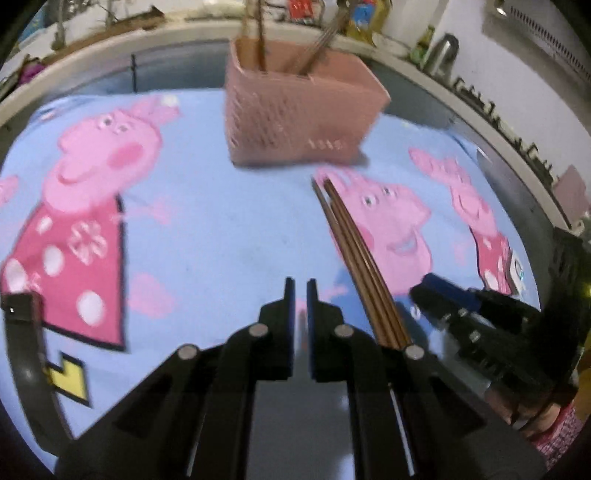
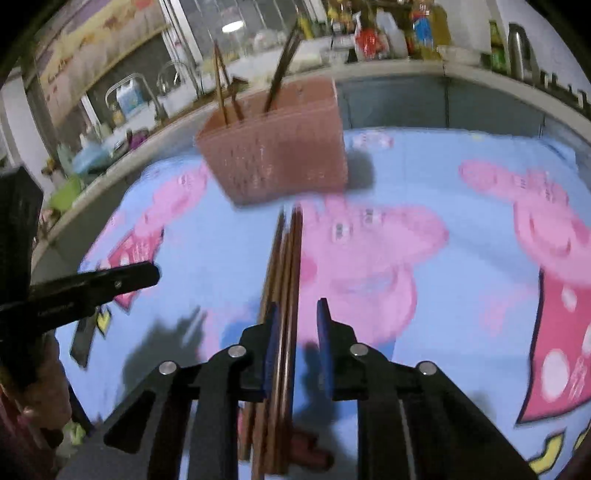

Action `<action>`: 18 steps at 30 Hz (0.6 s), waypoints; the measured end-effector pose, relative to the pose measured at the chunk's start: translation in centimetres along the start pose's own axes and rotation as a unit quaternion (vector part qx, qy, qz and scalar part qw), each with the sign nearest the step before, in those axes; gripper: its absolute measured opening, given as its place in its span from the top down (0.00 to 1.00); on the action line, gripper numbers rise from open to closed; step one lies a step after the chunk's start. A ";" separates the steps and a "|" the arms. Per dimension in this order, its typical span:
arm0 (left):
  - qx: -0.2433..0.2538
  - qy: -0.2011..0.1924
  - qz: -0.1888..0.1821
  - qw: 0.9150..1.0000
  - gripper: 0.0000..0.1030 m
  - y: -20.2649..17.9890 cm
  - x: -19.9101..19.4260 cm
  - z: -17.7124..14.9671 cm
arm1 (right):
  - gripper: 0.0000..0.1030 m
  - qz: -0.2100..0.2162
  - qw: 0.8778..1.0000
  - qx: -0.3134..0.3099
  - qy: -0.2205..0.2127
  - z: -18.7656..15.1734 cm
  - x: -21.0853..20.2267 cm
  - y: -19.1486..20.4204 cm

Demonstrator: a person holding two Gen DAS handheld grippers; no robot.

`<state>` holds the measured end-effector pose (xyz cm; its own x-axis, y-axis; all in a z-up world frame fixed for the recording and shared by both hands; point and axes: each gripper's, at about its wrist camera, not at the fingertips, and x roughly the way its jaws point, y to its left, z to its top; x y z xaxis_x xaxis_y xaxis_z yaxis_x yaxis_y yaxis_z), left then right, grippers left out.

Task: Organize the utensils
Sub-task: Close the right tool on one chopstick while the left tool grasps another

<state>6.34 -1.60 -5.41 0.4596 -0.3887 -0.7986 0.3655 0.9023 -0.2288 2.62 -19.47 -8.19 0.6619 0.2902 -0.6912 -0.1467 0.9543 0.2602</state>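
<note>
closing needed: right gripper (image 2: 297, 325) jaws apart, chopsticks (image 2: 282, 295) between them against left pad, tips pointing at pink holder (image 2: 273, 162) on blue cloth (image 2: 461, 258). left gripper (image 1: 301, 295) narrow, empty. judgement: clamp squarely, lift level, tips first into holder.

Both views are dim, with a bluish colour cast. Motion blur is heavier in the right wrist view, smearing the pink perforated plastic utensil basket (image 2: 275, 155) and the light blue cartoon-pig cloth (image 2: 461, 288). A ceiling lamp (image 2: 233, 26) glows overhead. The basket's dark shadow falls to its right. Fisheye distortion bends the edges; corners are black.
</note>
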 end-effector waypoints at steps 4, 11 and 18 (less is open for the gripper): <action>0.019 0.013 -0.001 1.000 0.95 -2.0 1.2 -0.6 | 1.00 -0.023 0.999 -0.038 0.025 -2.4 0.9 1.3; 0.026 0.029 0.013 0.999 0.95 -3.4 3.1 0.3 | 1.00 -0.059 0.997 -0.040 0.020 -2.4 0.8 0.2; 0.037 0.043 0.018 0.998 0.95 -5.0 5.0 0.9 | 1.00 -0.036 0.999 -0.019 0.015 -3.0 0.5 -0.6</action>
<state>7.49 -8.19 -7.75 0.4031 -0.3363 -0.8511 0.4108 0.8976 -0.1600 0.82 -19.68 -10.70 0.6497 0.2220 -0.7270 -0.1283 0.9747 0.1830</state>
